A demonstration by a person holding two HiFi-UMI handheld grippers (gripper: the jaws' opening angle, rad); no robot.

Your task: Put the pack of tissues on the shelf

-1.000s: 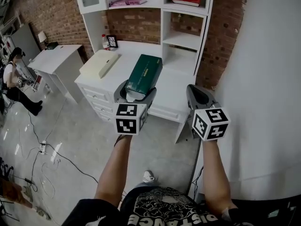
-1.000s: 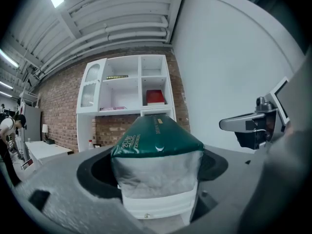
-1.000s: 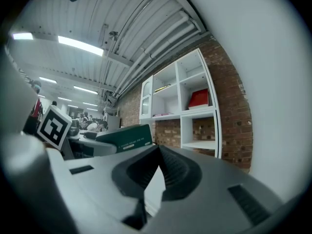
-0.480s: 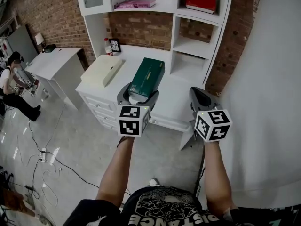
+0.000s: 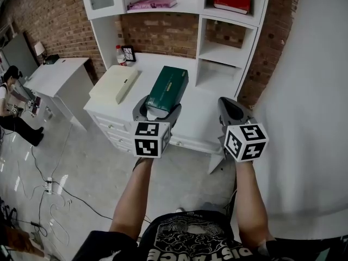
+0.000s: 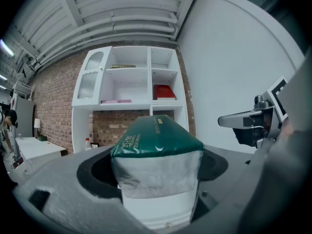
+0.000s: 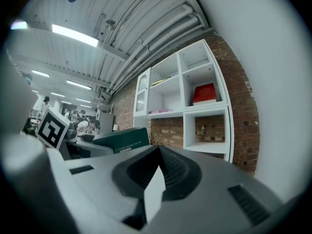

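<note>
Arms (image 5: 133,192) forward, side by side — left fingers (image 5: 140,106) tight on the tissue pack (image 5: 168,88), right fingers (image 5: 231,110) together, empty

A red brick wall (image 5: 163,34) runs across the top of the head view. Against it stands a white shelf unit (image 5: 217,53) on a white desk with drawers (image 5: 198,116). A plain white wall (image 5: 310,91) fills the right side. At the left, a second white table (image 5: 60,75) stands on a glossy grey floor (image 5: 92,145), where a power strip (image 5: 48,179) lies among cables. Ceiling strip lights (image 7: 73,34) glow at the upper left of the right gripper view.
</note>
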